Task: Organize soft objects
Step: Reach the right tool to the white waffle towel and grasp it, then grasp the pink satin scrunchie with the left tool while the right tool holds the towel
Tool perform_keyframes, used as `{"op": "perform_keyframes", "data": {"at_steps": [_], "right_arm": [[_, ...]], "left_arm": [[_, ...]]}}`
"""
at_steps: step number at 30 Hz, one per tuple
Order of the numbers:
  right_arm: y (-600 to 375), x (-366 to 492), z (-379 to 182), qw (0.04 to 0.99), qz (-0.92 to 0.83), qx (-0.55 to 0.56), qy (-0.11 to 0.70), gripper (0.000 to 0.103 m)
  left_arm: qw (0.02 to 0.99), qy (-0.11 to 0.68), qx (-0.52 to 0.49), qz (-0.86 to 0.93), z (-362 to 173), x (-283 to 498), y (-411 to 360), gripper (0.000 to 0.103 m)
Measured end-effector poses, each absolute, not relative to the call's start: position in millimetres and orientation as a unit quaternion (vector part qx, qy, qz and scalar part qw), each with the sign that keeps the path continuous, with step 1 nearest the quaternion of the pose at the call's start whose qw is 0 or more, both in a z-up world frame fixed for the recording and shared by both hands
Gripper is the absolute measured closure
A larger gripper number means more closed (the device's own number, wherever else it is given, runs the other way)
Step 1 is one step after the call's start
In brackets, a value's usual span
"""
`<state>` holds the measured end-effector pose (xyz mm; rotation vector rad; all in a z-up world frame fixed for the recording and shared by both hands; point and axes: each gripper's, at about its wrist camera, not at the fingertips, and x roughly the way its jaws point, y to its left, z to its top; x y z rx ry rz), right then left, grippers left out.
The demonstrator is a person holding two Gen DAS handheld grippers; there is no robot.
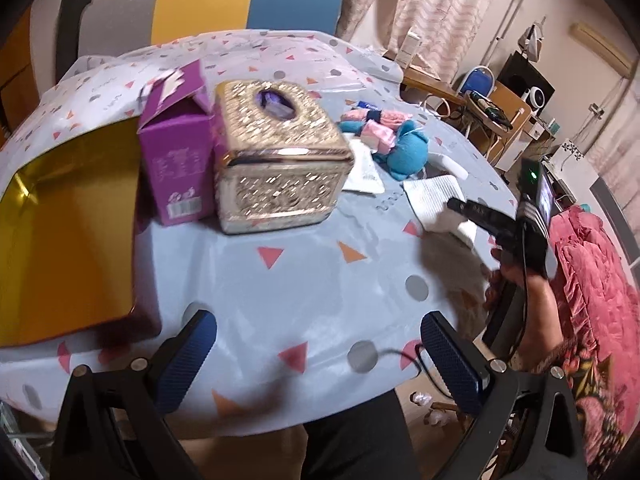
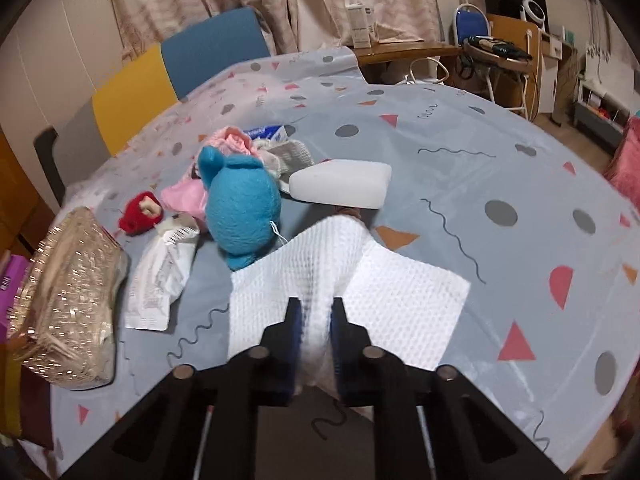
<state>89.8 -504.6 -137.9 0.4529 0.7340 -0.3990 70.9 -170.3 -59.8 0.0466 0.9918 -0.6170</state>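
My right gripper (image 2: 316,312) is shut on a white waffle-weave cloth (image 2: 404,292), pinching a raised fold at its near edge. In the left wrist view that cloth (image 1: 434,196) lies at the table's right side with my right gripper (image 1: 466,210) on it. Just beyond it rest a blue plush toy (image 2: 240,204), a white sponge block (image 2: 340,182), pink fabric (image 2: 234,138) and a small red plush (image 2: 140,210). My left gripper (image 1: 316,344) hangs open over bare tablecloth near the front edge, with nothing between its fingers.
A gold ornate tissue box (image 1: 276,152) and an open purple carton (image 1: 176,148) stand mid-table, with a gold-lined open box (image 1: 68,232) at the left. A crumpled white wrapper (image 2: 160,276) lies beside the plush. A colourful chair (image 1: 208,4) stands behind the table (image 1: 304,288).
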Motion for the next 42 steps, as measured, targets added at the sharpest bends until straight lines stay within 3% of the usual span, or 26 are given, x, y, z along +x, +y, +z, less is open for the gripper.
{"op": "perform_keyframes", "data": {"at_steps": [20,25,34,40,42], "right_arm": [[-499,-15,-142,0.901,-0.214,0.269,0.266,0.092],[-503,-14,-159,0.893,-0.211,0.293,0.269,0.092],[-493,-20,-165,0.897,-0.208,0.286,0.264,0.092],[-494,-24,-168,0.898,-0.203,0.295,0.257,0.092],[-496,-24,-168,0.896,-0.201,0.302,0.256,0.092]], "left_arm": [[0.829,0.423,0.080,-0.358,-37,105,-327,0.000],[0.824,0.410,0.114,-0.373,-47,116,-387,0.000],[0.788,0.458,0.161,-0.378,-99,150,-485,0.000],[0.783,0.460,0.189,-0.373,-122,161,-513,0.009],[0.783,0.454,0.208,-0.369,-129,162,-520,0.023]]}}
